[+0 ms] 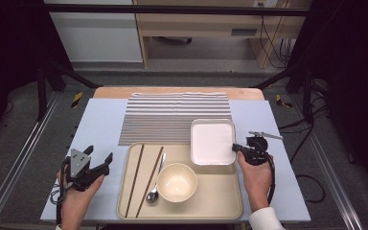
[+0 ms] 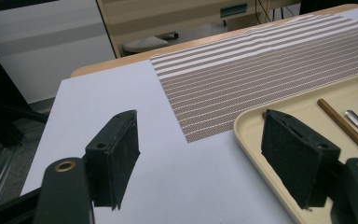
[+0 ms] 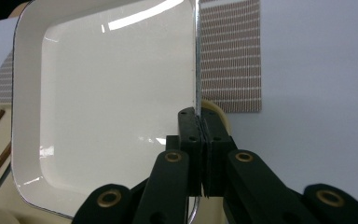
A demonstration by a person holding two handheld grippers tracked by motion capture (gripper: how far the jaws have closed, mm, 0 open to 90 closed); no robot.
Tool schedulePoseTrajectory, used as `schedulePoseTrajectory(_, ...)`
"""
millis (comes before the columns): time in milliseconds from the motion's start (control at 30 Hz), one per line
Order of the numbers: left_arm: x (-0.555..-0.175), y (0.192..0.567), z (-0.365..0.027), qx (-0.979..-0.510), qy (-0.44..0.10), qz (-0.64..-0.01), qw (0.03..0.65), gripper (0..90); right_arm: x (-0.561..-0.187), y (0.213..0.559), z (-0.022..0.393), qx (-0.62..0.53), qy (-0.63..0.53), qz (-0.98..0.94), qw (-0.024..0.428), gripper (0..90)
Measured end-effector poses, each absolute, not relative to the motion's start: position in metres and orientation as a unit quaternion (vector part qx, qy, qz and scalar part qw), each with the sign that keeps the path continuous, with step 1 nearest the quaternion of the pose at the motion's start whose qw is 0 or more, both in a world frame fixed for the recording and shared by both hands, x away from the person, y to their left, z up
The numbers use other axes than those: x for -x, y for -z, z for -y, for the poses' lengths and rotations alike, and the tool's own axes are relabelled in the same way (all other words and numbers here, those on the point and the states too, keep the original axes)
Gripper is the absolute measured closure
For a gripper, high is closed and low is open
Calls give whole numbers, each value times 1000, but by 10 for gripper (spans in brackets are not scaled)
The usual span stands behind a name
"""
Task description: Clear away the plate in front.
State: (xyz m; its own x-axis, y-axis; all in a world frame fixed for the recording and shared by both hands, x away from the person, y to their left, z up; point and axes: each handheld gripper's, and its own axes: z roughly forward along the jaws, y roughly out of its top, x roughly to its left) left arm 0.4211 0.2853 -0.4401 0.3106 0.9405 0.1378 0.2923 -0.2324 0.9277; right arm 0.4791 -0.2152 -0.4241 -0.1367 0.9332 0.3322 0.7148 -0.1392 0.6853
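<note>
The right gripper (image 1: pixel 236 148) pinches the right rim of the square white plate (image 1: pixel 212 142), which sits at the tray's (image 1: pixel 220 203) far right corner, overlapping the striped mat (image 1: pixel 172 115). With such a thin edge grip, the plate could pivot or slip as it lifts, and its near side might catch the tray lip; whether it is already raised is hard to tell. The left gripper (image 1: pixel 98 156) hovers spread and empty over the desk (image 1: pixel 100 120) just beside the tray's left edge. Bowl (image 1: pixel 176 182), spoon (image 1: pixel 154 187) and chopsticks (image 1: pixel 139 178) crowd the tray's near half; the mat offers open room.
</note>
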Motion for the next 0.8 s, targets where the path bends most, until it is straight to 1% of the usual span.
schedulePoseTrajectory(300, -422, 444, -285, -688, -379, -450, 424, 272, -469, 449, 217, -655, -365, -654, 97, 893)
schedulePoseTrajectory(533, -422, 444, -284, -691, -378, -448, 423, 272, -464, 459, 214, -663, -351, -658, 64, 893)
schedulePoseTrajectory(733, -423, 446, -285, -692, -377, -450, 421, 272, -459, 460, 214, -669, -349, -653, 58, 886)
schedulePoseTrajectory(800, -423, 446, -285, -691, -377, -450, 421, 272, -457, 460, 216, -672, -352, -649, 57, 856)
